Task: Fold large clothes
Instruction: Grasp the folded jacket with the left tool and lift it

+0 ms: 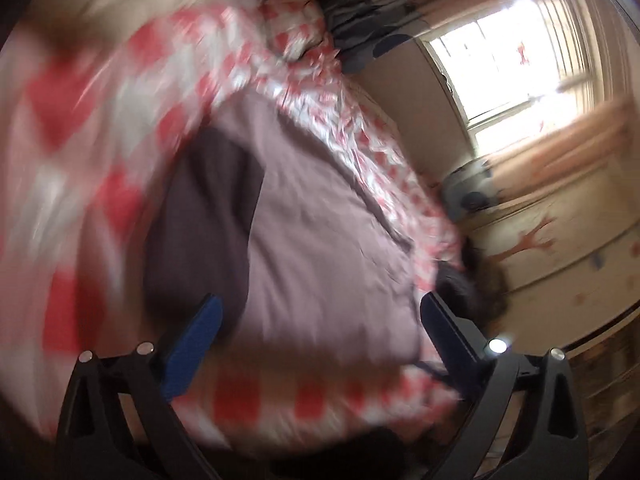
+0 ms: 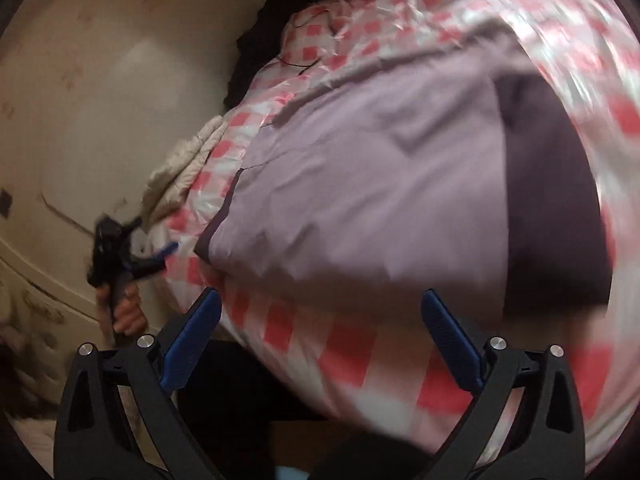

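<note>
On checked bedding (image 1: 100,128), lilac garment (image 1: 320,240); window (image 1: 516,60) beyond.

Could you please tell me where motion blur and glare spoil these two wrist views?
Left wrist view: the checked bedspread smears badly at left, and the window is blown out white. Right wrist view: blur streaks the bedspread's right edge, while the lilac garment stays fairly readable; no glare.

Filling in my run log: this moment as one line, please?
left gripper: open, empty | right gripper: open, empty | lilac garment: flat on checked bedcover, ungripped
</note>
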Demonstrator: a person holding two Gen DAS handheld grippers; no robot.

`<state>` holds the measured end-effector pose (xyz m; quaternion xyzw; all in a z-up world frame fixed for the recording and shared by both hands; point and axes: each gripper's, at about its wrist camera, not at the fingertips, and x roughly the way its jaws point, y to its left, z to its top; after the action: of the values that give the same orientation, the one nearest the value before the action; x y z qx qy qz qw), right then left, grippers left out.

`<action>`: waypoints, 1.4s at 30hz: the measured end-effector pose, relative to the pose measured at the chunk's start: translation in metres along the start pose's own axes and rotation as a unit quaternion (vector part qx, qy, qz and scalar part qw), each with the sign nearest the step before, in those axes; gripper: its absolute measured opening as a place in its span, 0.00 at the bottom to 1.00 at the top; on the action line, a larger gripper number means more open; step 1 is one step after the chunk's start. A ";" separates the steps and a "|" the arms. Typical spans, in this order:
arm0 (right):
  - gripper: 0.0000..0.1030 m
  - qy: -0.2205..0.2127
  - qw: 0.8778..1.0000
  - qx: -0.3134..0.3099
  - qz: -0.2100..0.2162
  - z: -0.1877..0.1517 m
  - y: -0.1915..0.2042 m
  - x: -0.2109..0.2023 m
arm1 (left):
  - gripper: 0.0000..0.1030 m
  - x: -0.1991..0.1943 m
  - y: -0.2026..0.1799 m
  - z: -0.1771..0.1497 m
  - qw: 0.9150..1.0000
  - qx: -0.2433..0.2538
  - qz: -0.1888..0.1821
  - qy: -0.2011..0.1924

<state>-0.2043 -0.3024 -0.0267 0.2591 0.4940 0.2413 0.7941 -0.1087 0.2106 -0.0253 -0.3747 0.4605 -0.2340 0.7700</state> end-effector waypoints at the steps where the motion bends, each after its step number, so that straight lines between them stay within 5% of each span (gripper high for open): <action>1: 0.94 -0.003 1.000 0.020 0.008 -0.009 -0.010 0.000 | 0.92 -0.001 0.012 -0.010 1.000 -0.022 -0.010 0.012; 6: 0.94 -0.049 0.986 0.154 0.042 -0.021 -0.072 -0.002 | 0.92 0.029 0.045 -0.037 0.994 -0.096 -0.039 0.037; 10: 0.94 -0.078 0.975 0.198 0.059 -0.012 -0.094 -0.009 | 0.92 0.059 0.052 -0.045 0.992 -0.115 -0.032 0.038; 14: 0.94 -0.081 0.970 0.218 0.071 0.003 -0.107 -0.011 | 0.92 0.082 0.059 -0.037 0.990 -0.137 -0.010 0.028; 20: 0.94 -0.106 0.977 0.159 0.090 0.026 -0.087 -0.032 | 0.92 0.074 0.030 -0.026 0.994 -0.092 -0.035 -0.043; 26: 0.94 -0.057 0.980 0.191 0.023 0.008 -0.115 -0.023 | 0.92 0.114 0.058 -0.035 0.992 -0.127 0.012 0.022; 31: 0.94 -0.074 0.974 0.208 0.048 0.027 -0.124 -0.025 | 0.93 0.102 0.046 -0.026 0.991 -0.120 -0.038 -0.032; 33: 0.94 -0.094 0.978 0.176 0.067 0.038 -0.110 -0.035 | 0.93 0.103 0.040 -0.028 0.993 -0.105 -0.030 -0.045; 37: 0.94 -0.037 0.978 0.202 0.022 0.037 -0.126 -0.018 | 0.93 0.131 0.046 -0.028 0.993 -0.121 0.005 0.009; 42: 0.94 -0.048 0.964 0.252 0.069 0.036 -0.155 -0.008 | 0.93 0.127 0.043 -0.024 0.991 -0.131 -0.018 -0.019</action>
<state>-0.1552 -0.4298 -0.1090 0.4960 0.4809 0.1505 0.7072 -0.0705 0.1387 -0.1343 -0.4849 0.4657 -0.1787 0.7184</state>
